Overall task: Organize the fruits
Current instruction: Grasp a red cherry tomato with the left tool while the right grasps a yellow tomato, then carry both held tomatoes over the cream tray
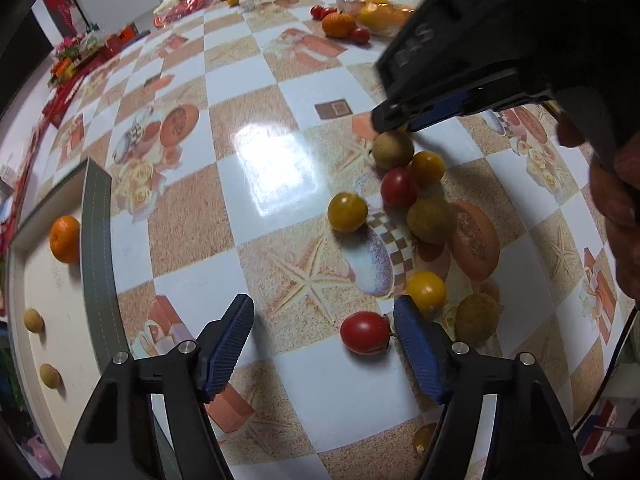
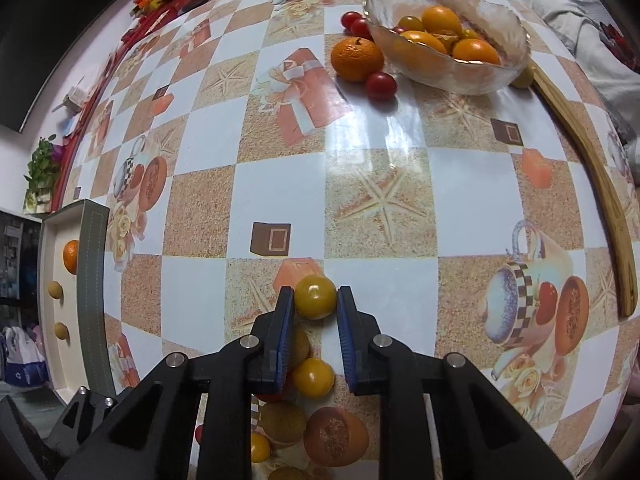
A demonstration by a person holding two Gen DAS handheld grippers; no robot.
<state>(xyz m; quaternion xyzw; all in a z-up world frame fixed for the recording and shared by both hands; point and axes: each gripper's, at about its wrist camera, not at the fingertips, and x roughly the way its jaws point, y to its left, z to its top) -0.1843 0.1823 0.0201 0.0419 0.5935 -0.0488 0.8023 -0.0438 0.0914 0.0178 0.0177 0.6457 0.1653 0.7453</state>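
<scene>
One yellow cherry tomato (image 2: 315, 296) sits pinched between the blue pads of the right gripper (image 2: 316, 300), its fingers (image 2: 285, 320) closed against both sides of it above the checkered counter (image 2: 280, 152). Just beneath those fingers lies a loose cluster of small fruit: another yellow tomato (image 2: 313, 378), brownish longans (image 2: 283, 423) and a red one mostly hidden by the gripper body. In the left wrist view the same cluster spreads across the counter, with a red cherry tomato (image 1: 365, 333) lying just beside the inner face of the left gripper's (image 1: 324, 340) right-hand finger; those fingers are spread wide and hold nothing. A yellow tomato (image 1: 347, 212) rests a little apart from the others. Farther away stands a glass bowl (image 2: 496, 76) holding oranges and yellow tomatoes, with a mandarin (image 2: 356, 59) and red tomatoes (image 2: 381, 85) just beside it. At the left edge, a white tray (image 2: 46, 300) holds an orange (image 2: 71, 256) and two longans (image 2: 55, 290).
</scene>
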